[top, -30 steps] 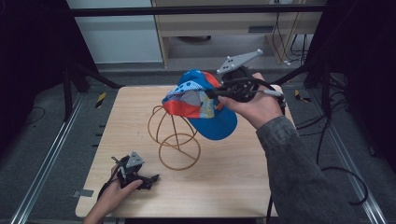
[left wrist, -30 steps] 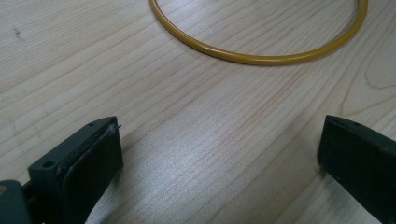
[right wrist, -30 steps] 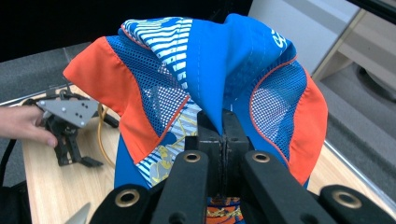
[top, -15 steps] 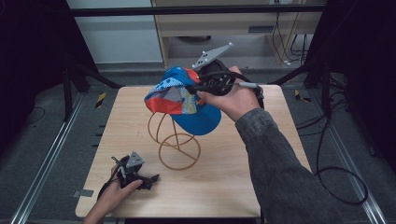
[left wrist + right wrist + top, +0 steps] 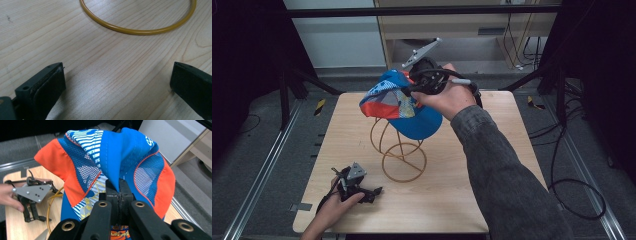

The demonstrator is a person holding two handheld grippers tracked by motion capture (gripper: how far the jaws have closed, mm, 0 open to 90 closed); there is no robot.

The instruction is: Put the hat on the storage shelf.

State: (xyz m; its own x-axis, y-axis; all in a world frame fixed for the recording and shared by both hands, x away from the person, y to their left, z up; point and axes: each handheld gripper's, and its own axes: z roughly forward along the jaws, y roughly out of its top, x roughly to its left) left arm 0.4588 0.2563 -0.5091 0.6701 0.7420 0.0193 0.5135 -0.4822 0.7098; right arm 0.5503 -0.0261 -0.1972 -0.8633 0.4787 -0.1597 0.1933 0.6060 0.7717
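I hold the cap (image 5: pixel 402 105), right tool (image 5: pixel 412 90) clamped on its fabric, directly above the wire stand (image 5: pixel 399 150); left tool (image 5: pixel 374 191) rests apart.

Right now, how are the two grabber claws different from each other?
The right gripper is pinched shut on the cap, while the left gripper is wide open with nothing between its jaws. The right gripper is held up in the air above the wire stand; the left gripper rests low on the table. Both have black jaws.
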